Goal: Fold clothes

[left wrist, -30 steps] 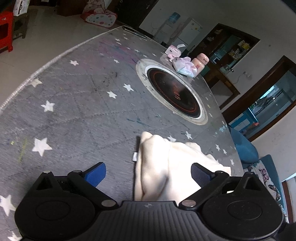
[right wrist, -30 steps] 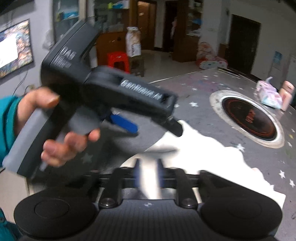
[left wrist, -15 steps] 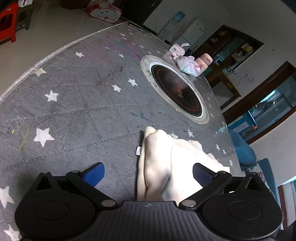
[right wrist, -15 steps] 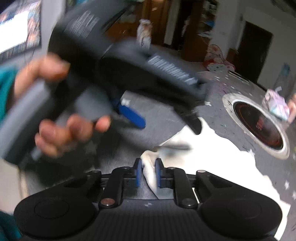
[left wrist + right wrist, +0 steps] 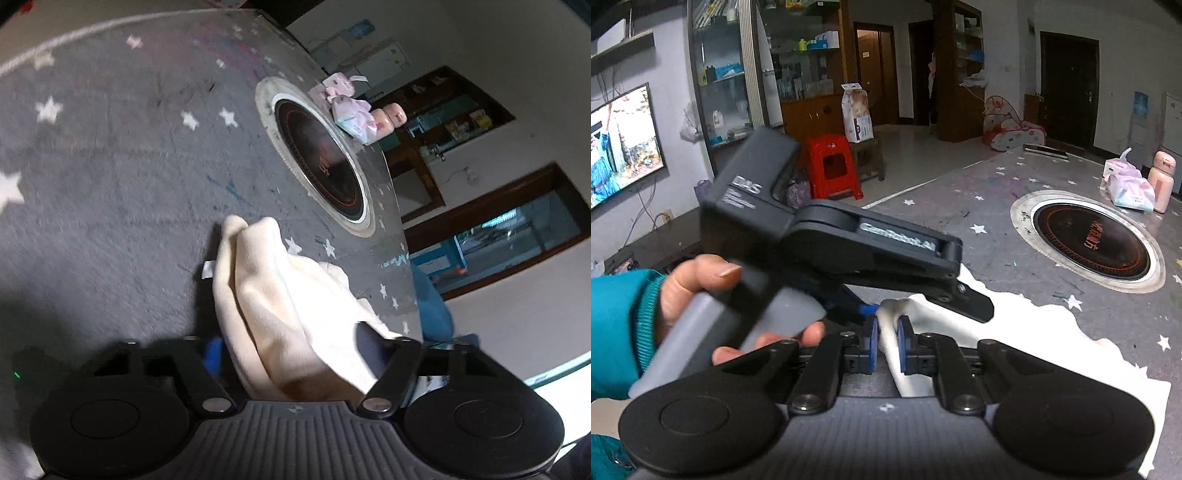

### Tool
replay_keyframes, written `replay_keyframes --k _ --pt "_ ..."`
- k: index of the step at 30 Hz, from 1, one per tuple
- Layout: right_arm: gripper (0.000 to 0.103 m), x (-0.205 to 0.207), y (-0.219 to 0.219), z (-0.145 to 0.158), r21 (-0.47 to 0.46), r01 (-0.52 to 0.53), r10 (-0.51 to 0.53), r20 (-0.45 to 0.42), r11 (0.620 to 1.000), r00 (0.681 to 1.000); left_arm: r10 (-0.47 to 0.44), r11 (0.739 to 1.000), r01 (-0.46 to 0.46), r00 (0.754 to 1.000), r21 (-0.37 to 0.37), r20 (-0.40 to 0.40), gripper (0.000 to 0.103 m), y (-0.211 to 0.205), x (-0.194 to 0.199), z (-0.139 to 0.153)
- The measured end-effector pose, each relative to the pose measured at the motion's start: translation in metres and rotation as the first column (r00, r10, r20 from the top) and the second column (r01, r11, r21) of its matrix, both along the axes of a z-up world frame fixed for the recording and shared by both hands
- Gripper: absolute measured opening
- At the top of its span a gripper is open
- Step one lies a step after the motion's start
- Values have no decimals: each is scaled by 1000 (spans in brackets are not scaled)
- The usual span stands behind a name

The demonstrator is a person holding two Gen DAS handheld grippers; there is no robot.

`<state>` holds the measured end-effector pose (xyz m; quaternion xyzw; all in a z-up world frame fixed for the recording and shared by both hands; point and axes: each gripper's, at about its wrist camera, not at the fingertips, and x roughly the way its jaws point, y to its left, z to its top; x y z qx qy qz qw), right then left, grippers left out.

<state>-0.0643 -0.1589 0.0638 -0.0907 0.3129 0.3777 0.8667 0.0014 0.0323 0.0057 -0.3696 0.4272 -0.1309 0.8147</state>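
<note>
Lying bunched on the star-patterned table [image 5: 110, 177], one cream garment [image 5: 273, 306] sat near the single round cooktop [image 5: 325, 155]. The right gripper [image 5: 886, 339] had its two blue pads pinched narrowly on a fold of that cloth. The left gripper [image 5: 291, 350], held by one hand [image 5: 698, 295], had its two fingers spread, cloth between them. One pink bottle [image 5: 1161, 181] stood beside two tissue packs [image 5: 1128, 184].

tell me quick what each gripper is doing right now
Left gripper: open, its fingers either side of the cream garment.
Right gripper: shut on a fold of the garment.
</note>
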Motion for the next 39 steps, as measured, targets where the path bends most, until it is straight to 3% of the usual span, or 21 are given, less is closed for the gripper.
replay_keyframes --k 1,3,6,12,17,21,23,24,27,29,33,36,37,38,39 --pt "10 -1 0 0 3 -2 2 0 1000 1000 3 1000 -3 1000 -9 -4 54 -1 0 -2" --pt "10 -4 0 -1 0 -7 7 3 1000 1000 8 1000 -8 1000 -27 -13 32 -2 1 -5" --pt "10 -5 0 -4 -10 -13 13 -3 1000 1000 15 998 -16 1000 -55 -26 21 -3 2 -11" --pt "21 -10 -19 -6 -3 37 -37 -8 999 999 13 998 -15 999 -63 -34 20 -6 4 -14" --pt "22 -1 -65 -14 -37 198 -198 -18 980 980 1 999 -2 1000 -36 -30 20 -8 5 -12" --pt "25 20 -112 -25 -76 360 -364 -44 930 930 -9 1000 9 1000 -1 -24 20 -12 5 -9" --pt "38 30 -135 -29 -73 432 -437 -62 899 897 -10 1000 10 1000 10 -25 20 -13 6 -8" --pt "38 36 -145 -32 -68 464 -469 -72 883 880 -12 1000 13 1000 18 -24 20 -13 7 -7" --pt "39 50 -170 -41 -50 530 -532 -95 847 841 -18 999 19 1000 40 -21 20 -15 9 -5" --pt "48 58 -183 -47 -26 556 -554 -129 831 822 -20 998 21 1000 53 -20 20 -16 10 -4" --pt "48 68 -199 -57 12 574 -561 -194 819 804 -27 997 28 1000 77 -15 20 -19 13 -2" --pt "48 70 -198 -62 47 568 -546 -221 822 808 -33 995 34 999 94 -9 20 -20 15 -1" --pt "43 71 -197 -62 56 564 -540 -224 824 812 -34 994 35 999 101 -8 20 -21 16 -1" --pt "25 72 -196 -62 65 560 -533 -231 826 814 -35 993 36 999 108 -7 20 -21 17 0" --pt "21 72 -195 -62 73 560 -530 -240 826 813 -38 992 38 999 120 -5 20 -23 17 1"
